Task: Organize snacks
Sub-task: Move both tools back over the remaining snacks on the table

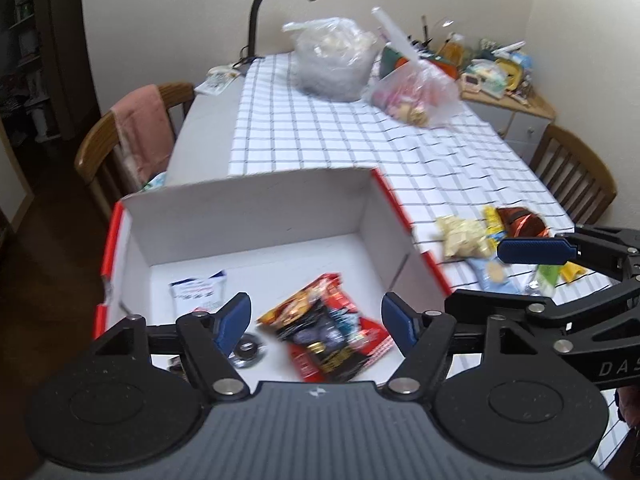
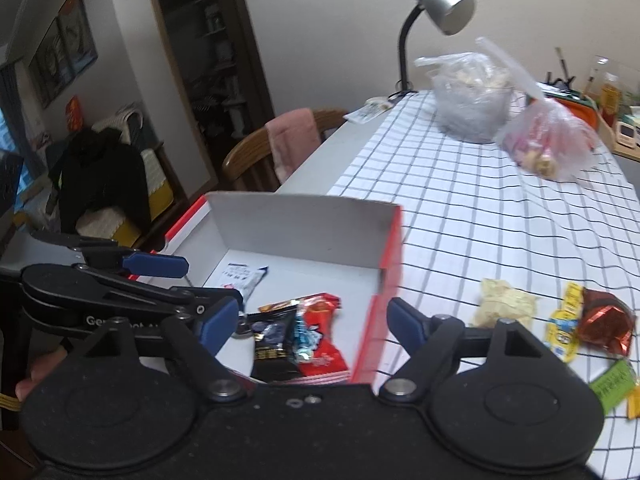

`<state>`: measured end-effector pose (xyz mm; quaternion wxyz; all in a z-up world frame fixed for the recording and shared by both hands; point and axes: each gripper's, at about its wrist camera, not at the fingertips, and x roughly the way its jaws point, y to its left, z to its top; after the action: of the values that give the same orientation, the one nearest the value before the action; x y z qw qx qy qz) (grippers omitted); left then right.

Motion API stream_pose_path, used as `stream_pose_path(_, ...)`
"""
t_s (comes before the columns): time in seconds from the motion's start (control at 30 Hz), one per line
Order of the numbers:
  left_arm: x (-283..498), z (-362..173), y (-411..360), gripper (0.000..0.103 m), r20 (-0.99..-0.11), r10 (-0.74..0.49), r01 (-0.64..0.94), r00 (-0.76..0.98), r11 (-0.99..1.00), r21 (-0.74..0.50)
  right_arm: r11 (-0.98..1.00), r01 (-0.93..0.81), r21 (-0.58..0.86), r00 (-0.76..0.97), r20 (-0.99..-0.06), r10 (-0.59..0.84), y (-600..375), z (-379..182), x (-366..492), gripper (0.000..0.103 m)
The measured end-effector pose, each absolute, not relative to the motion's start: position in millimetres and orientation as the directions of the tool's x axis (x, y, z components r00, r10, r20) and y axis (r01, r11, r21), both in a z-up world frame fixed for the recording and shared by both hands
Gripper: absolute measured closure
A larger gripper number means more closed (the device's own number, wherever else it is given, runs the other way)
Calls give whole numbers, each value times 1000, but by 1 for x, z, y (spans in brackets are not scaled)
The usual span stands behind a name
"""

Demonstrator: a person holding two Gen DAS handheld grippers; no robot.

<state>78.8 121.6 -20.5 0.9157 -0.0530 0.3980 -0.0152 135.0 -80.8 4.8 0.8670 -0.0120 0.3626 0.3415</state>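
You are in a home, in its dining corner. The counter [image 1: 320,136] wears a checked cloth, with wooden chairs [image 1: 576,168] on both sides, one draped with a pink towel [image 2: 294,140]. A gooseneck desk lamp [image 2: 440,8] stands at the far end. Behind it you see a dark shelf unit [image 2: 212,48], framed pictures [image 2: 64,44] and a cluttered sideboard [image 1: 504,80].

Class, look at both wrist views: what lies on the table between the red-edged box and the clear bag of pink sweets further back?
Nothing: between the box and the pink sweets bag lies only bare checked tablecloth. Both wrist views show it.
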Motion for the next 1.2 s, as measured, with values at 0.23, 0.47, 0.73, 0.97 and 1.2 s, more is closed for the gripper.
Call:
stream_pose_path(0.23,84,-12,85,28,-690,-121,26,713,989,-146,806,-534,254,567,-599,565,-132,12,136,6)
stream_pose_path(0.47,96,-14,38,23,-679,-188,84,710,980,-183,843,-481,240,613,-597,519,-186,9,135,0)
stream_pose_path(0.73,116,-32,-28,23,-711,-218,124,669,975,-183,901,-378,212,634,-650,419,-253,-11,140,0)
stream_pose_path(0.97,138,-50,-74,23,-743,-208,119,636,978,-171,936,-308,172,646,-684,339,-306,-30,151,0)
stream_pose_path(1.2,169,-79,-102,23,-786,-154,65,599,987,-144,957,-259,134,629,-728,272,-349,-61,175,1)
